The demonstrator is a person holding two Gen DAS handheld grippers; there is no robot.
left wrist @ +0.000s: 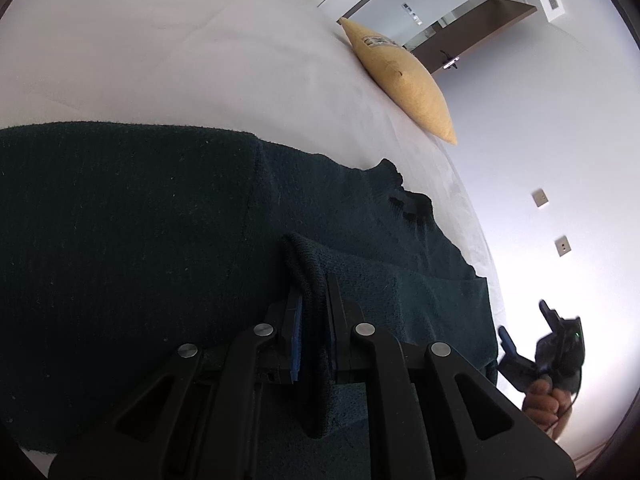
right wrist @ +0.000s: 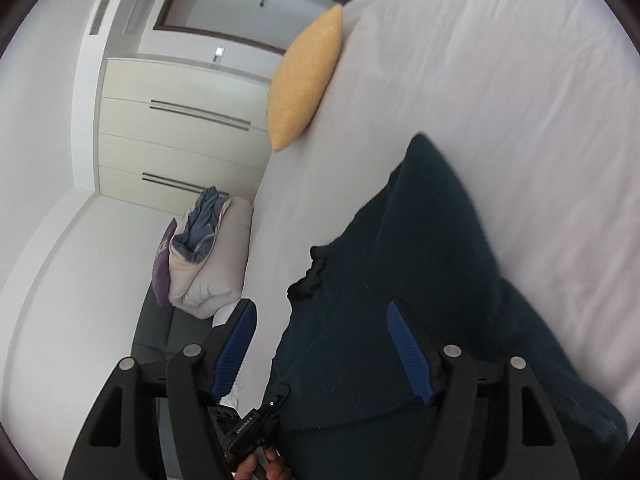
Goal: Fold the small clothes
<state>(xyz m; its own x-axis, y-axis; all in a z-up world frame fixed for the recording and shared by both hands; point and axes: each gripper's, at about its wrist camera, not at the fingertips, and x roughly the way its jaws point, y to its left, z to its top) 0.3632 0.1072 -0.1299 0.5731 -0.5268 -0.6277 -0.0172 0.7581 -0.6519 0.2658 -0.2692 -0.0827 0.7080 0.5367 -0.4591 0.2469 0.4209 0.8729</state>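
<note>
Folding a dark green knit garment [left wrist: 140, 240] on the white bed [left wrist: 180, 60], one edge pinched.

Spread flat across the bed's near side, the garment has a rolled hem or cuff clamped tight between the closed fingers of the left gripper [left wrist: 314, 312]. The right gripper [right wrist: 322, 344] hovers with its blue-padded fingers [right wrist: 410, 354] spread wide and nothing between them, over the garment's left edge near the ruffled trim [right wrist: 310, 276]. Best, I judge, to carry the pinched edge low and level and pin the fold with the free gripper. A yellow pillow [left wrist: 400, 76] lies far off.
</note>
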